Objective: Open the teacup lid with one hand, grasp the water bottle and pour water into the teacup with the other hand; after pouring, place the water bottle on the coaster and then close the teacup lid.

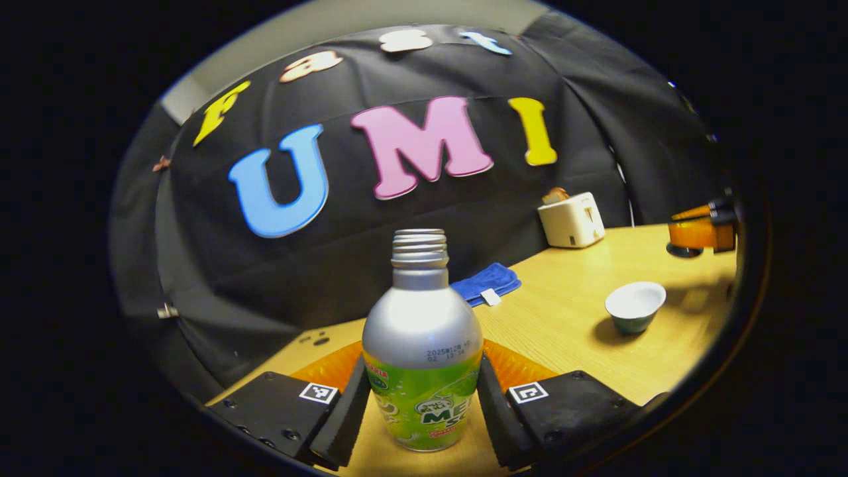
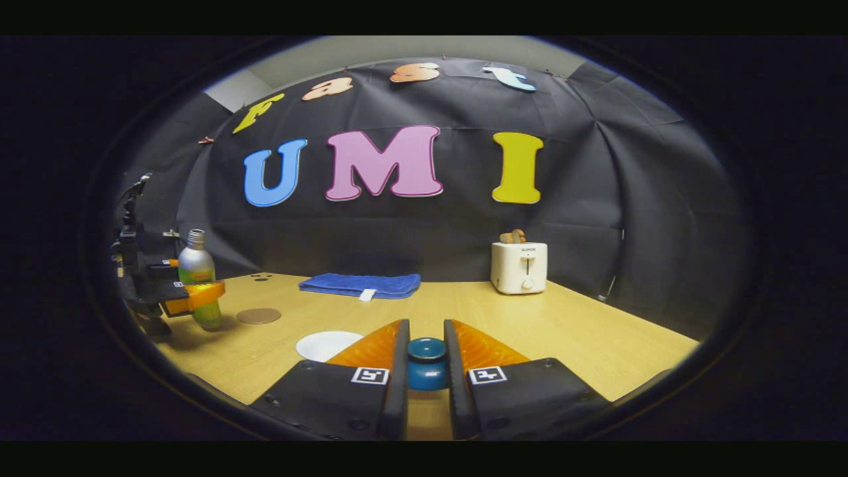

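Seemingly level, left tongs (image 1: 424, 404) around bottle (image 1: 423, 344).

Left hand-held gripper (image 1: 424, 414): dark blocky housings, screws along edges, square black-and-white marker on each, ribbed translucent orange wedges behind. Right hand-held gripper (image 2: 426, 371): same housings, markers, orange wedges.

Your left claw (image 1: 424, 404) sits low in the frame, fingers seemingly pressed on the bottle (image 1: 423, 344). Your right claw (image 2: 426, 374), bottom centre, pinches the lid knob (image 2: 426, 363).
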### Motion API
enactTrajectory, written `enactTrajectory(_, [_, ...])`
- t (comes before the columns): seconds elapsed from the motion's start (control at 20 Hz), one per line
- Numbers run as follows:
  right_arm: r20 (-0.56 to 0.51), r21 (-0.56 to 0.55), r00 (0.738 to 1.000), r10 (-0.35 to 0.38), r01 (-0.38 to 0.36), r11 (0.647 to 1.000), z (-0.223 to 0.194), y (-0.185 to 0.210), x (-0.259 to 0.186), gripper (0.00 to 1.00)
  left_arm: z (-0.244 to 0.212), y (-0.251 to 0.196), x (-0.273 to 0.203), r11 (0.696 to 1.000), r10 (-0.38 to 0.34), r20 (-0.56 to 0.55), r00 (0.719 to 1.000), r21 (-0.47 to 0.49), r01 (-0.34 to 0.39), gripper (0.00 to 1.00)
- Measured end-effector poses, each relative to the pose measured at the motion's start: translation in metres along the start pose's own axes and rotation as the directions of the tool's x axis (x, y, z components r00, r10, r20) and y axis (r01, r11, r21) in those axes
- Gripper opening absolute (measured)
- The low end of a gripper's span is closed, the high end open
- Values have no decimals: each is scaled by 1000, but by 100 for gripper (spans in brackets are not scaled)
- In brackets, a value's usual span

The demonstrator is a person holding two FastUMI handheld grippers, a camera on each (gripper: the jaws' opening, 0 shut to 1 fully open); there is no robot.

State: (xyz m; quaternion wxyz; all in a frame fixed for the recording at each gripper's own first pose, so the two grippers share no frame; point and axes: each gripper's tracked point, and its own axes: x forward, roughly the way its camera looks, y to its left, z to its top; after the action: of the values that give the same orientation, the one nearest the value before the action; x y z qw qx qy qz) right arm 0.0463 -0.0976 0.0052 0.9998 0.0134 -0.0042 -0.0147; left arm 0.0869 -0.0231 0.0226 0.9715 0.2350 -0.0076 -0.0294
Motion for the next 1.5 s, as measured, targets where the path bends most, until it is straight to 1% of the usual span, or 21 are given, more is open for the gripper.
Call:
enactTrajectory(0.05, [0, 0, 1000, -13, 13, 1000, -1, -6, 1, 34, 7, -7, 2, 997, -17, 10, 1000, 78, 16, 78])
enactTrajectory(0.15, [-1, 1, 1000, -25, 25, 1000, 0, -10, 1, 34, 17, -24, 8, 974, -63, 17, 998, 219, 58, 78])
enactTrajectory(0.2, [-1, 0, 1000, -21, 21, 1000, 0, -9, 2, 34, 20, -32, 12, 954, -93, 16, 996, 287, 85, 77])
enactTrajectory(0.25, [0, -2, 1000, -18, 18, 1000, 1, -9, 1, 29, 19, -40, 15, 931, -129, 5, 992, 345, 119, 77])
enactTrajectory(0.35, [-1, 0, 1000, -11, 11, 1000, 0, -7, 1, 29, 14, -59, 23, 881, -182, -38, 983, 438, 180, 79])
enactTrajectory(0.5, [-1, 0, 1000, -11, 11, 1000, 0, -7, 2, 29, 13, -75, 36, 786, -218, -52, 975, 582, 206, 79])
enactTrajectory(0.55, [-1, 0, 1000, -16, 16, 1000, 0, -9, 2, 29, 12, -77, 33, 757, -229, -56, 972, 617, 214, 78])
enactTrajectory(0.65, [-1, 0, 1000, -18, 18, 1000, 0, -9, 2, 29, 13, -82, 32, 705, -250, -71, 966, 670, 232, 79])
enactTrajectory(0.7, [-1, 0, 1000, -18, 18, 1000, 0, -9, 2, 29, 15, -86, 31, 674, -260, -75, 963, 700, 237, 79])
enactTrajectory(0.9, [0, 0, 1000, -10, 10, 1000, 1, -7, 1, 29, 28, -98, 29, 523, -282, -73, 957, 824, 217, 79])
enactTrajectory(1.05, [0, 0, 1000, -6, 6, 1000, 0, -6, 1, 29, 28, -107, 38, 423, -298, -116, 948, 874, 239, 79])
enactTrajectory(1.15, [0, 1, 1000, -6, 6, 1000, 0, -6, 1, 29, 24, -113, 40, 348, -304, -136, 943, 906, 242, 79])
enactTrajectory(1.2, [0, 0, 1000, -6, 6, 1000, 1, -6, 1, 29, 22, -116, 41, 316, -309, -146, 940, 916, 246, 79])
enactTrajectory(1.25, [0, 0, 1000, -6, 6, 1000, 0, -6, 1, 29, 21, -117, 42, 293, -313, -157, 937, 922, 252, 79])
enactTrajectory(1.3, [0, 0, 1000, -6, 6, 1000, 0, -6, 1, 26, 19, -119, 43, 273, -315, -170, 934, 926, 261, 79])
enactTrajectory(1.35, [0, 1, 1000, -6, 6, 1000, 0, -7, 1, 29, 19, -119, 44, 252, -317, -176, 932, 931, 262, 79])
enactTrajectory(1.4, [0, 0, 1000, -6, 6, 1000, 1, -6, 1, 29, 19, -119, 45, 230, -316, -182, 931, 938, 261, 79])
enactTrajectory(1.45, [0, 1, 1000, -6, 6, 1000, 1, -7, 1, 34, 18, -119, 45, 211, -314, -191, 930, 941, 265, 79])
enactTrajectory(1.5, [0, 1, 1000, -5, 5, 1000, 1, -7, 1, 29, 17, -120, 45, 196, -313, -199, 929, 943, 268, 79])
